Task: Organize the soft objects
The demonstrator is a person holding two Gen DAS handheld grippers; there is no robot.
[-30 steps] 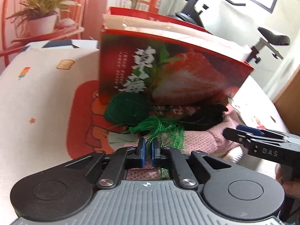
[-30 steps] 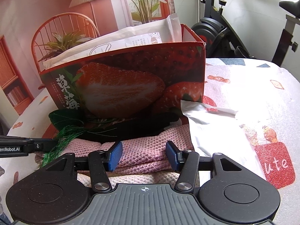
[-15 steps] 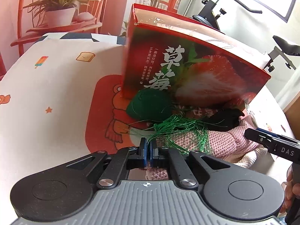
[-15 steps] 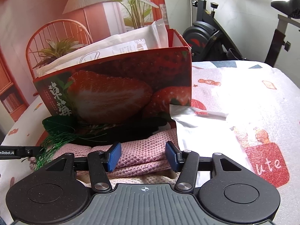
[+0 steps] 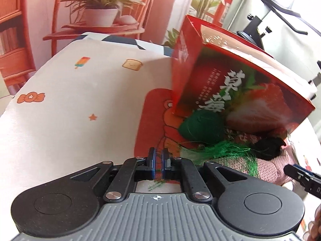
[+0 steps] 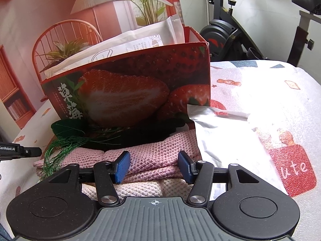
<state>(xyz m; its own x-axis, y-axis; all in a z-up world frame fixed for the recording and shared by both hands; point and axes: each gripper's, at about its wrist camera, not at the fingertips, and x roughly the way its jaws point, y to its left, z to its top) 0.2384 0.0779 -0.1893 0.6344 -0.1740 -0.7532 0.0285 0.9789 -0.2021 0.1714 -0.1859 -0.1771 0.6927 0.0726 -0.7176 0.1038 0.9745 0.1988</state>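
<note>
The left gripper (image 5: 158, 163), pinched nearly shut on a few strands, has the green tinsel-thread tassel (image 5: 226, 150) trailing towards two o'clock, while the half-open right gripper (image 6: 154, 165) straddles the folded pink knitted cloth (image 6: 158, 154).

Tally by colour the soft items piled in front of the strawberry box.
Green: 2, a yarn ball and a tassel of threads
Black: 1, a cloth bundle
Pink: 1, a knitted cloth
Cream: 1, a knitted cloth under the pink one
Total: 5
</note>
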